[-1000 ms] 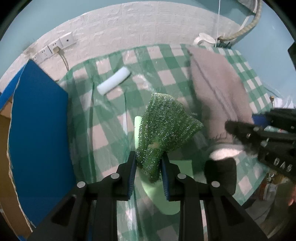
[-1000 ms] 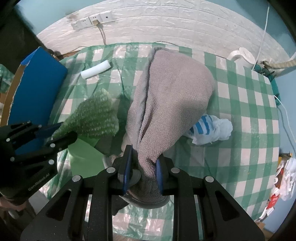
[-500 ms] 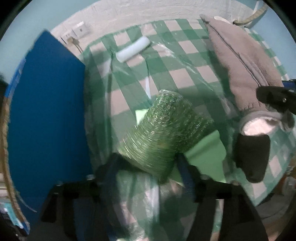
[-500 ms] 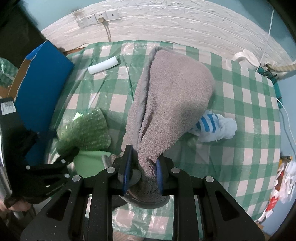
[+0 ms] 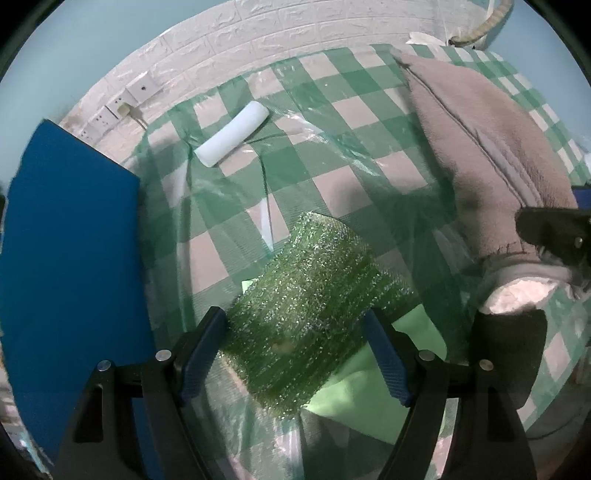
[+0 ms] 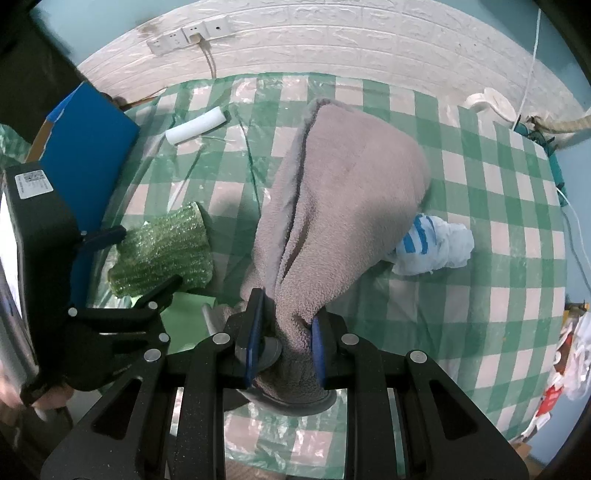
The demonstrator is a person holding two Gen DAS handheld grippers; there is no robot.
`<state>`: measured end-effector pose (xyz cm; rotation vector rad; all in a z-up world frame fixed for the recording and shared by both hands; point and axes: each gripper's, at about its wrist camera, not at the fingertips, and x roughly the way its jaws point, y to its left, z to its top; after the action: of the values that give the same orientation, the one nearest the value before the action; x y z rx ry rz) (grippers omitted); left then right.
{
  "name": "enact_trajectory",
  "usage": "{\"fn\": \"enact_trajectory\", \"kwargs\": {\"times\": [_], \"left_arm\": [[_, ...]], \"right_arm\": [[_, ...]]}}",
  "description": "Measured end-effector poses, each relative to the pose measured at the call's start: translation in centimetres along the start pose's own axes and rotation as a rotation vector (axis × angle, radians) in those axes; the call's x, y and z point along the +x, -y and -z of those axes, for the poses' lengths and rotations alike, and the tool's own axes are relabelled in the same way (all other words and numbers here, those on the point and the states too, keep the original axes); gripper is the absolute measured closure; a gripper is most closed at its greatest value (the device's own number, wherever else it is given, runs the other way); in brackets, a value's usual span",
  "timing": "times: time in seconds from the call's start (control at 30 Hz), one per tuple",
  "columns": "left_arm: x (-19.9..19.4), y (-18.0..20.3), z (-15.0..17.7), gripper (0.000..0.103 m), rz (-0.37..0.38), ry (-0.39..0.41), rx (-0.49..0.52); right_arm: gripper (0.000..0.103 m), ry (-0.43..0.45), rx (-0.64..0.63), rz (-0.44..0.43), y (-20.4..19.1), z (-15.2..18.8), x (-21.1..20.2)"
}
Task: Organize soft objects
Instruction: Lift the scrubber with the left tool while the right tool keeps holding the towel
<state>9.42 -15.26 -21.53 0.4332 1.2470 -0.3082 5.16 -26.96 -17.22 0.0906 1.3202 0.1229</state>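
At lower centre of the left view, the green mesh scrubber (image 5: pixel 306 325) lies between the spread-apart jaws of the left gripper (image 5: pixel 295 354), seemingly laid on the green sheet (image 5: pixel 369 391); at lower centre of the right view, the grey fleece blanket (image 6: pixel 343 192) is pinched by the right gripper (image 6: pixel 284 343), presumably for dragging.

Scouring pad (image 5: pixel 310 321) lies left of towel (image 5: pixel 491 162), roll (image 5: pixel 231 134) behind.

Table (image 6: pixel 491 258): covered by a green-and-white checked cloth under clear plastic sheeting. Wall (image 6: pixel 332 40): white embossed brick panelling along the table's far edge, pale blue paint above. Sockets (image 6: pixel 192 35): white row on the panelling, one cable plugged in. Blue board (image 5: pixel 70 266): upright at the table's left edge. Light: dim, even.
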Motion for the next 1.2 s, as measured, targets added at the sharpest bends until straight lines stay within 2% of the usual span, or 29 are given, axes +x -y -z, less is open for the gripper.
{"fn": "enact_trajectory", "kwargs": {"times": [0.1, 0.17, 0.2, 0.27, 0.37, 0.7, 1.03, 1.2], "left_arm": [[0.2, -0.9, -0.5, 0.030, 0.029, 0.002, -0.019], [0.2, -1.4, -0.6, 0.046, 0.042, 0.010, -0.031], [0.2, -1.6, -0.6, 0.051, 0.042, 0.016, -0.035], [0.2, -1.9, -0.8, 0.072, 0.061, 0.019, -0.042], [0.1, -2.9, -1.3, 0.081, 0.092, 0.022, -0.074], [-2.9, -3.4, -1.1, 0.083, 0.117, 0.099, -0.107], [-5.0, -4.7, -0.6, 0.083, 0.231, 0.104, -0.198], [-5.5, -5.1, -0.5, 0.083, 0.234, 0.112, -0.218]], "right_arm": [[0.082, -0.001, 0.002, -0.002, 0.0, -0.1, 0.2], [0.082, -0.002, 0.000, -0.003, 0.0, -0.2, 0.2], [0.082, -0.002, -0.002, -0.003, -0.1, -0.2, 0.3], [0.082, -0.002, -0.004, -0.003, 0.0, -0.2, 0.2], [0.082, 0.003, -0.006, -0.002, -0.1, -0.3, 0.0], [0.081, 0.035, -0.025, 0.015, -0.7, -0.4, -1.4], [0.081, 0.065, -0.037, 0.007, -1.2, -0.4, -3.2], [0.082, 0.069, -0.018, -0.033, -1.2, -0.3, -3.7]]}}
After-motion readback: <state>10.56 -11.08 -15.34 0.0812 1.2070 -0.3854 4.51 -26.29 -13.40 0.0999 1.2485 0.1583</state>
